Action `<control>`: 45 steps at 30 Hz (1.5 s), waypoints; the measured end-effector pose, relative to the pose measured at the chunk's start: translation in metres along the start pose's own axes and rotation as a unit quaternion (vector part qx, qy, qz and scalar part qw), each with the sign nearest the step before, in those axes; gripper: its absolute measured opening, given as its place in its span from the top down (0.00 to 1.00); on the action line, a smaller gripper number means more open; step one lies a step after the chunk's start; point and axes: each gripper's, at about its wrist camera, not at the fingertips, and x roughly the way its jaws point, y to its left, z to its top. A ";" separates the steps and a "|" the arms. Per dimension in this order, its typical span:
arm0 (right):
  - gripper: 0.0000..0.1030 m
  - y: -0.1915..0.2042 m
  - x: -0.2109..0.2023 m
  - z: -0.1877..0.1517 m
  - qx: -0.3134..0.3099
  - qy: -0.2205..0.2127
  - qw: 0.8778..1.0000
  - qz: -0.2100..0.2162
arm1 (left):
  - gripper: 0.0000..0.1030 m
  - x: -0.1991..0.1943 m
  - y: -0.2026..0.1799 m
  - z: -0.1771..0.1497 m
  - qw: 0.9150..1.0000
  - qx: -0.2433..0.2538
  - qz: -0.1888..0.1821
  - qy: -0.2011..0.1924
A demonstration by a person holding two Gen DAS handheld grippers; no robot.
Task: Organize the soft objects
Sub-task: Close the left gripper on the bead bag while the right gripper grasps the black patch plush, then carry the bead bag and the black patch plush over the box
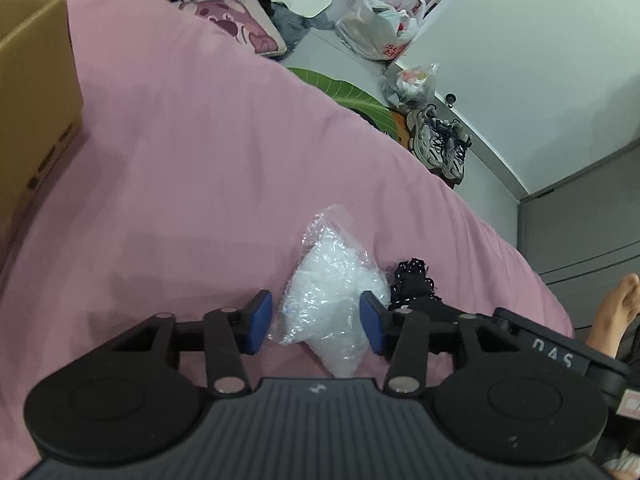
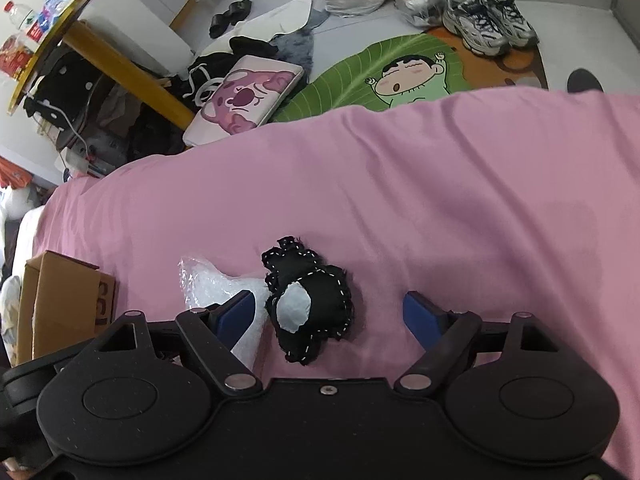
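I had both tongs spread near the bed's (image 1: 168, 168) edge: left tongs (image 1: 316, 322) straddling the bag (image 1: 328, 300), right tongs (image 2: 330, 316) around the pouch (image 2: 316, 304). Grasping was in hand; next, I judged, closing, then carrying to the box (image 1: 36, 100).

Left wrist view: sits behind the left gripper (image 1: 316, 322), low and close over the pink bed (image 1: 180, 160), looking along the fingers and across the bed toward the floor and white wall.

Right wrist view: sits behind the right gripper (image 2: 330, 316), equally low and close, facing across the bed (image 2: 440, 200) to the floor clutter beyond.

Shared: clear plastic bag (image 1: 328, 292) (image 2: 208, 284), black stitched fabric piece (image 1: 412, 280) (image 2: 316, 300), cardboard box (image 1: 36, 100) (image 2: 60, 300), sneakers (image 1: 440, 144) (image 2: 488, 20), green leaf mat (image 1: 340, 90) (image 2: 360, 72).
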 end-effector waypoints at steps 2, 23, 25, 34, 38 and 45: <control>0.22 0.000 0.001 -0.002 0.000 -0.006 1.000 -0.001 | 0.65 -0.001 0.006 0.000 0.999 -0.035 -0.008 -0.003; 0.70 0.024 -0.042 -0.046 -0.035 -0.088 0.995 -0.043 | 0.71 -0.062 0.034 -0.011 0.999 -0.041 0.004 -0.028; 0.70 0.021 -0.051 -0.052 -0.028 -0.097 0.994 -0.046 | 0.71 -0.070 0.035 -0.013 0.999 -0.039 -0.001 -0.031; 0.70 0.039 -0.103 -0.084 -0.009 -0.154 0.988 -0.021 | 0.71 -0.119 0.037 -0.025 0.997 -0.018 -0.028 -0.064; 0.70 0.050 -0.119 -0.094 -0.010 -0.171 0.985 -0.020 | 0.71 -0.140 0.041 -0.029 0.996 -0.010 -0.033 -0.078; 0.70 0.068 -0.139 -0.112 -0.009 -0.194 0.981 -0.014 | 0.71 -0.173 0.048 -0.037 0.995 0.011 -0.026 -0.101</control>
